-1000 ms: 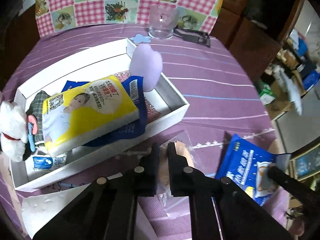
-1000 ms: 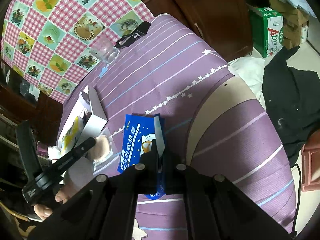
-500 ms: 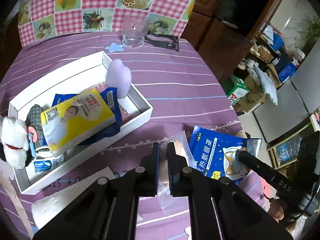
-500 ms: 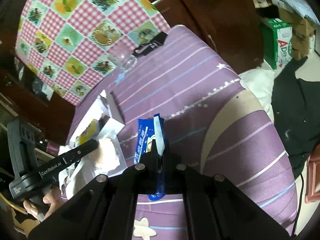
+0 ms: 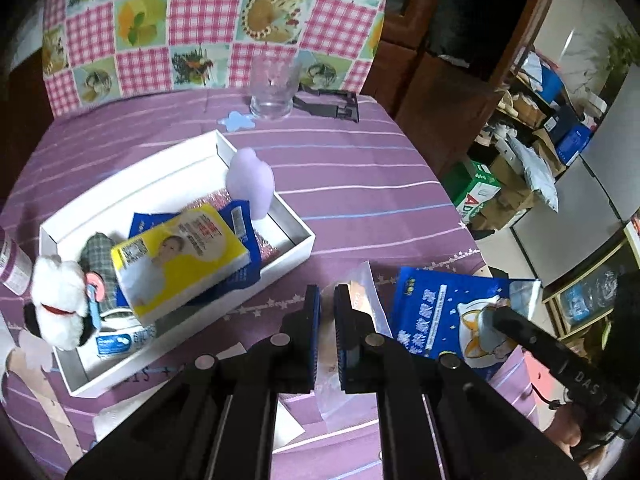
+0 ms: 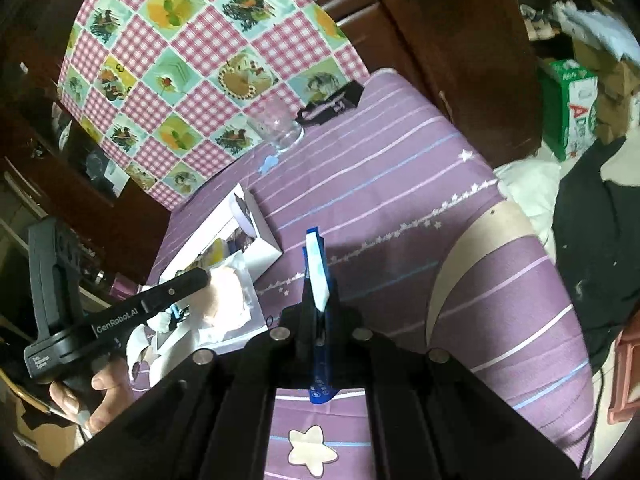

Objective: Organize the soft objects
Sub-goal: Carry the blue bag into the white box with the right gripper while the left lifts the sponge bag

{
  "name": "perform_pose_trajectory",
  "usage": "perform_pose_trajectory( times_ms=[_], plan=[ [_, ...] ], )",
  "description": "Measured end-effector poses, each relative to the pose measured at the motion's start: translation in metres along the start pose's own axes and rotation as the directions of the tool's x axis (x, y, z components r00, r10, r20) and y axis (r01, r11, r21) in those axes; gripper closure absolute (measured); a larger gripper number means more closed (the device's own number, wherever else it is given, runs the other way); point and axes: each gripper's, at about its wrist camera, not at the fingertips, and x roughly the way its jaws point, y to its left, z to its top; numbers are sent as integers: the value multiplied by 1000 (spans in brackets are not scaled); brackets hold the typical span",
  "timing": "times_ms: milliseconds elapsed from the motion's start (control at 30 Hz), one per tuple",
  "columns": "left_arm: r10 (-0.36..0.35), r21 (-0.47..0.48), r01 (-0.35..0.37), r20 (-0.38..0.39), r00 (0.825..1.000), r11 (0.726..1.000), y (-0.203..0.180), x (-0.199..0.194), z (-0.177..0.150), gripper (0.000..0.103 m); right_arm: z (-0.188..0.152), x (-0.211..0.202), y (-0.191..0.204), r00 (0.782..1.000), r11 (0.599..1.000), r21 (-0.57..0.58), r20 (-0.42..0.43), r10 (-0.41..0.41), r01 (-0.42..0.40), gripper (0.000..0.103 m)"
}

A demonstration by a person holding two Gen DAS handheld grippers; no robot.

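My left gripper point(image 5: 326, 300) is shut on a clear plastic bag holding a beige soft pad point(image 5: 362, 308), lifted above the purple tablecloth; it also shows in the right wrist view point(image 6: 224, 296). My right gripper point(image 6: 318, 304) is shut on a blue eye-mask packet point(image 6: 318, 268), held on edge; the packet shows flat in the left wrist view point(image 5: 440, 312). A white tray point(image 5: 298, 246) to the left holds a yellow tissue pack point(image 5: 180, 256), a blue packet point(image 5: 240, 216), a lilac soft shape point(image 5: 250, 184) and a plaid item point(image 5: 96, 248). A white plush toy point(image 5: 60, 304) hangs over its near corner.
A clear glass point(image 5: 272, 88) and a black stand point(image 5: 332, 104) sit at the table's far edge by a checked cloth point(image 5: 200, 20). White paper point(image 5: 120, 420) lies by the tray's near side. Boxes point(image 5: 484, 196) crowd the floor at right.
Both grippers have risen and drawn back, each carrying its item. The blue packet has turned from flat to edge-on in the right wrist view.
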Motion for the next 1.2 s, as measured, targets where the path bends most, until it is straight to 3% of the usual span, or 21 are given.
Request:
perform_pose_trajectory(
  times_ms=[233, 500, 700, 933, 1100, 1200],
  plan=[
    [-15, 12, 14, 37, 999, 1000, 2, -15, 2, 97, 7, -11, 11, 1000, 1000, 10, 5, -27, 26, 99],
    [-52, 8, 51, 83, 995, 999, 18, -40, 8, 97, 31, -37, 53, 998, 998, -30, 35, -57, 58, 99],
    [-25, -38, 31, 134, 991, 999, 57, -66, 13, 97, 48, -33, 97, 999, 998, -68, 48, 10, -7, 99],
    [38, -163, -18, 118, 992, 986, 129, -71, 15, 97, 63, 24, 144, 979, 975, -90, -13, 202, -202, 99],
    [83, -238, -73, 33, 996, 969, 170, -56, 9, 97, 62, 93, 164, 927, 930, -59, -120, 355, -364, 99],
    [142, -222, -151, -54, 988, 963, 179, -38, 6, 97, 56, 141, 171, 910, 926, -28, -198, 364, -377, 99]
  ],
)
